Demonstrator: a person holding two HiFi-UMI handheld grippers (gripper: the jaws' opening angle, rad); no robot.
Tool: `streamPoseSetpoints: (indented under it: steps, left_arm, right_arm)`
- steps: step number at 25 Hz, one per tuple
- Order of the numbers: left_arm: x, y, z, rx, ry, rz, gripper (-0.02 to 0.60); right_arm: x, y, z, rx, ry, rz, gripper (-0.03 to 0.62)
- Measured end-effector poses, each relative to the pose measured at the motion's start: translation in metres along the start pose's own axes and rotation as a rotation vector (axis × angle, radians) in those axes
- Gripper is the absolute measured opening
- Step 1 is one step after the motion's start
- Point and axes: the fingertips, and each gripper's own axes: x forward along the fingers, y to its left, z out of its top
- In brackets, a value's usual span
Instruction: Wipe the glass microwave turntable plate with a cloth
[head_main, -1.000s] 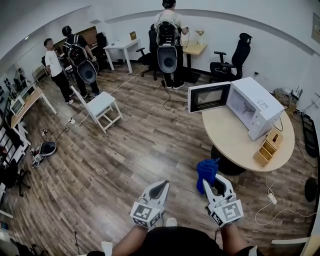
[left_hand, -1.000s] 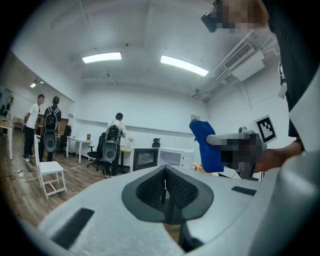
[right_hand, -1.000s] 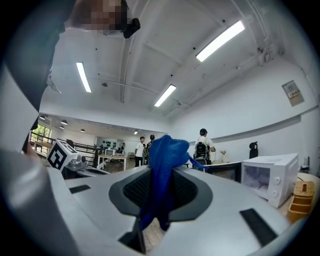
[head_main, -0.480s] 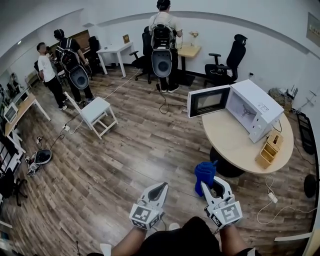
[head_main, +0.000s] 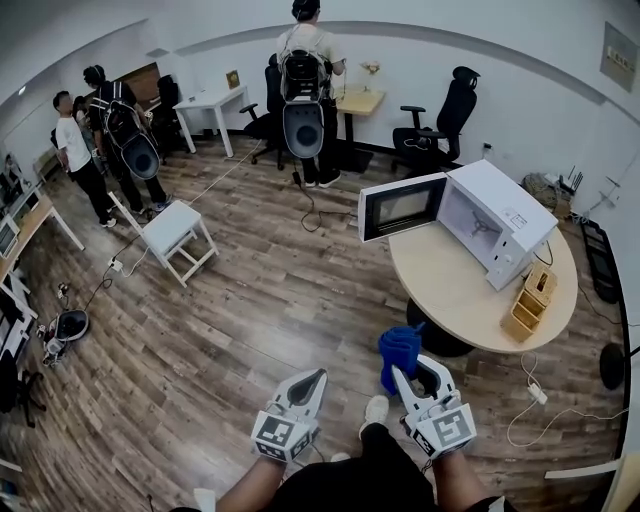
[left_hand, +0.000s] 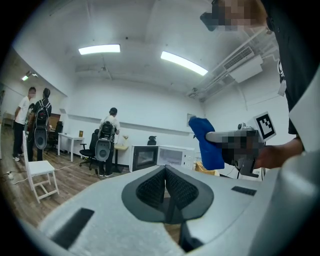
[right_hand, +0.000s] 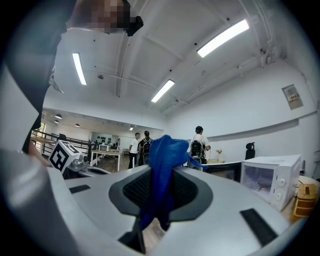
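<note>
My right gripper (head_main: 401, 373) is shut on a blue cloth (head_main: 400, 348) that sticks up from its tips; in the right gripper view the cloth (right_hand: 165, 160) hangs down between the jaws. My left gripper (head_main: 315, 379) is shut with nothing in it, its pads (left_hand: 152, 187) pressed together. Both are held low in front of the person, over the wooden floor. A white microwave (head_main: 505, 225) stands on the round table (head_main: 460, 290) ahead to the right, its door (head_main: 400, 208) swung open. Its cavity (right_hand: 261, 184) shows a roller ring; I cannot make out the glass plate.
A wooden organiser (head_main: 528, 300) stands on the table beside the microwave. A white stool (head_main: 170, 232) stands at the left. Three people with backpacks are near desks and office chairs at the back. Cables and a power strip (head_main: 530, 393) lie on the floor.
The person has stepped forward, so the table and microwave are nearer and more central. Both grippers keep their pose, and the cloth stays in the right one.
</note>
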Motion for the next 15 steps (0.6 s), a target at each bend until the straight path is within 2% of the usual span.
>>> streamPoseSetpoints:
  steps: [8,15]
  left_arm:
    - [0.067,0.018,0.008,0.009,0.013,-0.022,0.006]
    - [0.142,0.037,0.026,0.018,0.017,-0.022,0.005]
  right_arm:
    - [0.033,-0.06,-0.007,0.015,0.009,-0.028,0.084]
    - [0.074,-0.123,-0.004,0.006,0.009,-0.009,0.084]
